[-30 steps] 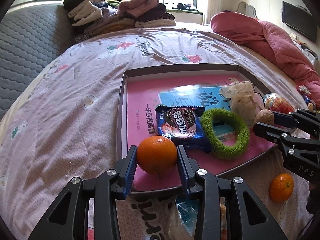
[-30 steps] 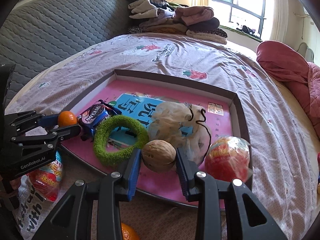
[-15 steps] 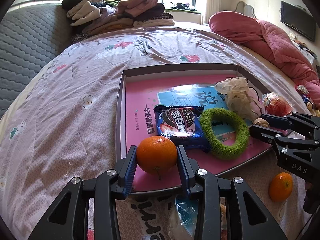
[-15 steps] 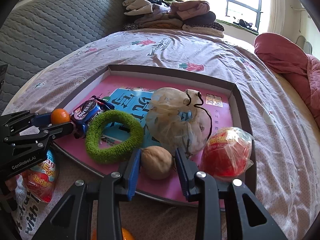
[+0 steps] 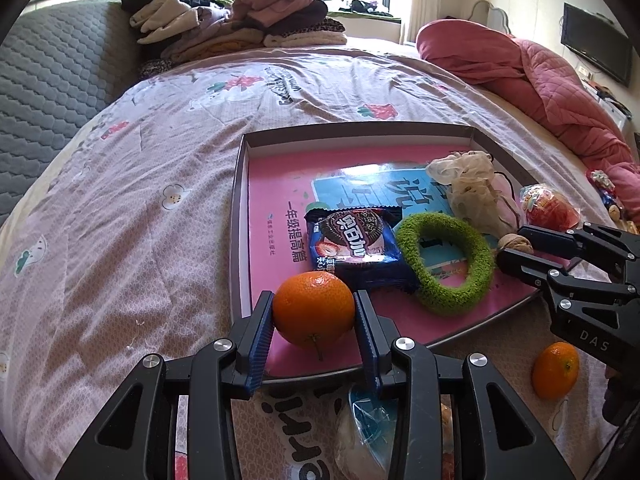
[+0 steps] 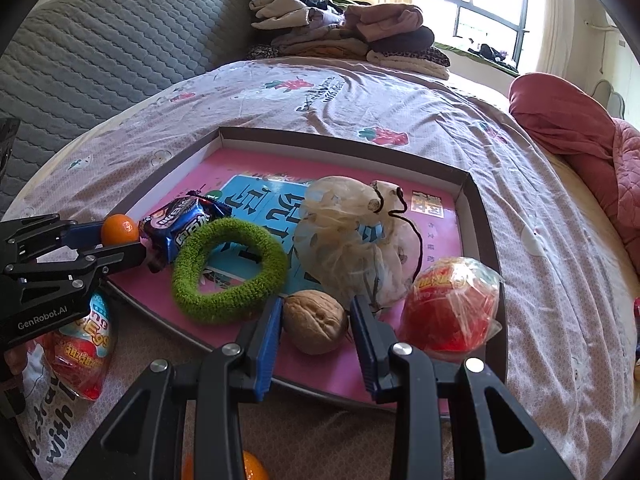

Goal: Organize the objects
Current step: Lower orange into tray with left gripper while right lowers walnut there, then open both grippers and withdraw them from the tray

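Left tongs (image 5: 314, 316) pinching orange (image 5: 313, 309); right tongs (image 6: 316, 318) spread around walnut (image 6: 316, 321), gaps visible only right-wrist.

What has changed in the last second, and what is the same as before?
The right hand-held gripper carried the walnut down onto the pink floor of the tray and has now opened a little; gaps show on both sides of the nut. The left hand-held gripper still clamps the orange at the tray's near corner. The green ring, cookie packet and mesh bag stayed put.
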### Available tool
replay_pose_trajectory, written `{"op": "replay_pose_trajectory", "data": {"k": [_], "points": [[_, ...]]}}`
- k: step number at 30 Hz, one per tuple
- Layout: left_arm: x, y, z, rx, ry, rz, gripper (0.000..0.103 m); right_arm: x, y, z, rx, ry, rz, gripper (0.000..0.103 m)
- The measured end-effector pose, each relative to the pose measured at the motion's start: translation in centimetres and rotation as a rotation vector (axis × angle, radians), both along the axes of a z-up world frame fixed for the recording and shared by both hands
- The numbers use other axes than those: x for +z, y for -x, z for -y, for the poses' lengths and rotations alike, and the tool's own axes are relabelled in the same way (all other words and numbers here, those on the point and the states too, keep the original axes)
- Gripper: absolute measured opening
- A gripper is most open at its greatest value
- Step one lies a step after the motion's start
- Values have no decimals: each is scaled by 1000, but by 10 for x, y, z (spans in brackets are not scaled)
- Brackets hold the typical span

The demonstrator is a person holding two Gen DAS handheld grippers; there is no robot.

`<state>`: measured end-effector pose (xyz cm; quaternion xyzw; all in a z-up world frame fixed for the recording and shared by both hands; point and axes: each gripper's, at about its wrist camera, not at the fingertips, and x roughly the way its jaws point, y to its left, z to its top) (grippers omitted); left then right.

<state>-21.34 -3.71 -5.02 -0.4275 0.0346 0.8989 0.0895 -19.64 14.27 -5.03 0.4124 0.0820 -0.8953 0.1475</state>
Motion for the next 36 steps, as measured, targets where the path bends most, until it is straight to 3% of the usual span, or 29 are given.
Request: {"op": "replay_pose_trajectory", "data": {"k": [31,36], "points": [[8,-5,-2,16,18,-1,47,10,-4,-1,-6,8,-11,36],[18,-9,-2,27,20,-30,57,17,-6,-1,-14,24,-18,36]]}}
